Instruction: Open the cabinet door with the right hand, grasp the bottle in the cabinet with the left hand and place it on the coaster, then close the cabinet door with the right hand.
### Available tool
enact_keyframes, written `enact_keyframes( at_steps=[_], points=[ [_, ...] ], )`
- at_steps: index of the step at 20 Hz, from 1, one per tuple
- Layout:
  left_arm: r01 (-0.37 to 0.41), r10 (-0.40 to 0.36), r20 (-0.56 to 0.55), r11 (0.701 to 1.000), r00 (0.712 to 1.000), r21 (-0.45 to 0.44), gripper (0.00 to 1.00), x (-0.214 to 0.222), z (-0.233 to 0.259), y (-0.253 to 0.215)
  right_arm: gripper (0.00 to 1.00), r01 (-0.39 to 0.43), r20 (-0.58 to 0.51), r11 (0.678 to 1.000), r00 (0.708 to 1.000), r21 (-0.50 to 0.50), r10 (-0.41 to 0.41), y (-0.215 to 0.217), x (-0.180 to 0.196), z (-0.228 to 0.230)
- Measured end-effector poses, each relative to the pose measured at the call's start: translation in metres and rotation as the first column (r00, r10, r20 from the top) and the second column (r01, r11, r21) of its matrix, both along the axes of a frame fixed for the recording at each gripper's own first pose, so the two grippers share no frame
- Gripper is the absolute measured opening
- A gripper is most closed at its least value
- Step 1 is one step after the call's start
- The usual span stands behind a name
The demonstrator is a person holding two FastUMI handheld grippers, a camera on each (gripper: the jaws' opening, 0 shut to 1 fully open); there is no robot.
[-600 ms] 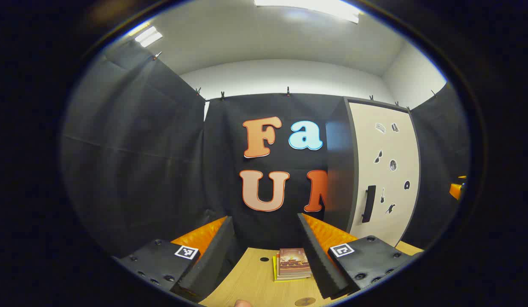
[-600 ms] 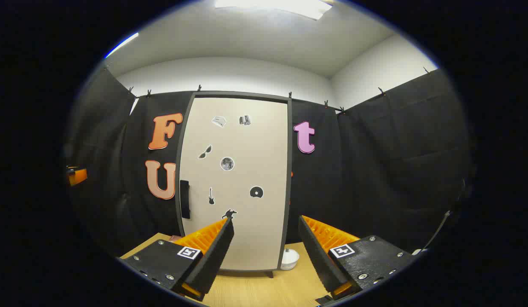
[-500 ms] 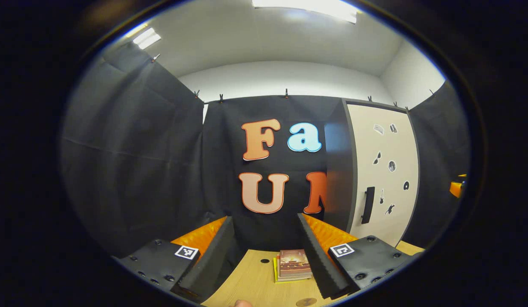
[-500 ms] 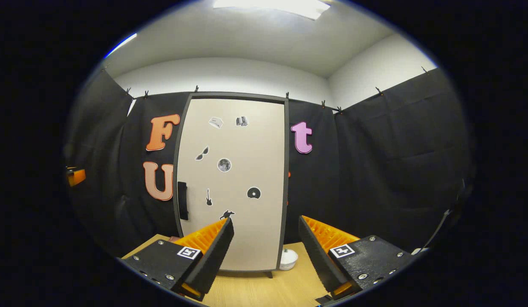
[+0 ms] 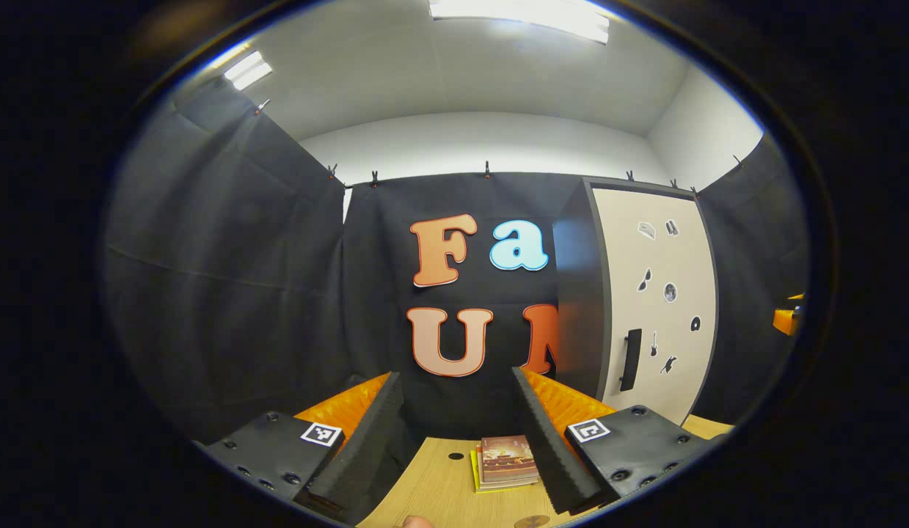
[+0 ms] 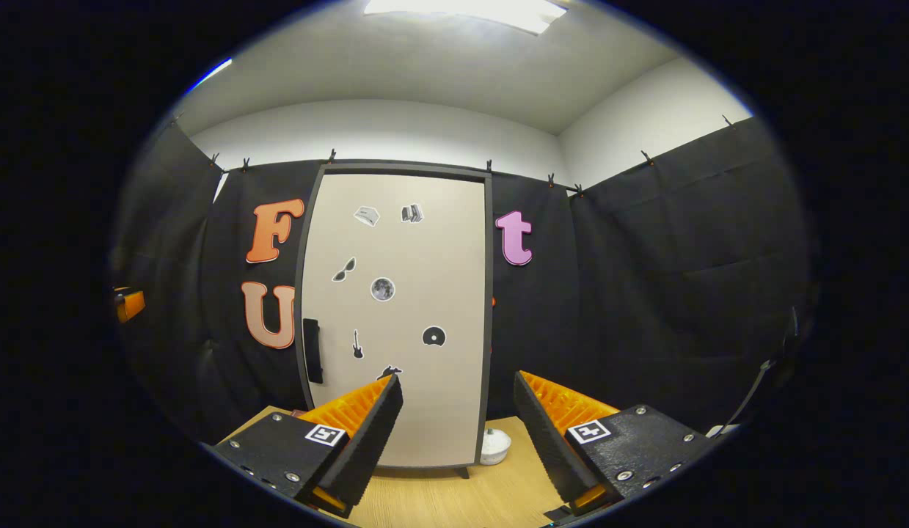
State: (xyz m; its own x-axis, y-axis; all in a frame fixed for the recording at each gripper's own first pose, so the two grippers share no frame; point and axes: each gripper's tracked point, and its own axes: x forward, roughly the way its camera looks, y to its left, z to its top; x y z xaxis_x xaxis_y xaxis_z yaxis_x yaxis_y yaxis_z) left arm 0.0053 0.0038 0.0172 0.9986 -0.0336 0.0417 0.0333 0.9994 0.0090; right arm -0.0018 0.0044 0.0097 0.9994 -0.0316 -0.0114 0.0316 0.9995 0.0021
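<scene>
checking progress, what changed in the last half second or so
Little: in both views the scene has slid slightly down, so both grippers tipped up a touch. The cabinet door stays closed, its handle untouched. The left gripper and right gripper stay open and empty; the books haven't moved.

The cabinet (image 6: pixel 395 315) stands on the tabletop (image 6: pixel 454 499) against the back wall, door shut, handle (image 6: pixel 312 350) at its left edge. A small round object (image 6: pixel 494 446) sits just right of its base. Books (image 5: pixel 505 462) lie stacked to its left.
</scene>
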Motion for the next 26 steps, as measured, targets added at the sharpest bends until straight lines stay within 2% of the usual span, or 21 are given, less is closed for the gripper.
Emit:
enact_keyframes(
  at_steps=[8,17,26],
  points=[
    [0.005,-0.005,-0.021,1.000,1.000,0.001,0.96,0.009,-0.012,0.007,0.94,-0.058,-0.024,0.998,0.998,0.025,0.059,0.045,0.032,-0.008],
    [-0.062,0.063,-0.045,0.998,0.997,0.024,0.96,0.005,-0.025,0.041,0.94,-0.215,-0.053,0.973,0.974,0.087,0.220,0.147,0.098,-0.026],
    [-0.140,0.143,-0.075,0.990,0.987,0.032,0.96,0.001,-0.040,0.080,0.95,-0.284,-0.093,0.952,0.951,0.114,0.295,0.226,0.163,-0.051]
  ],
)
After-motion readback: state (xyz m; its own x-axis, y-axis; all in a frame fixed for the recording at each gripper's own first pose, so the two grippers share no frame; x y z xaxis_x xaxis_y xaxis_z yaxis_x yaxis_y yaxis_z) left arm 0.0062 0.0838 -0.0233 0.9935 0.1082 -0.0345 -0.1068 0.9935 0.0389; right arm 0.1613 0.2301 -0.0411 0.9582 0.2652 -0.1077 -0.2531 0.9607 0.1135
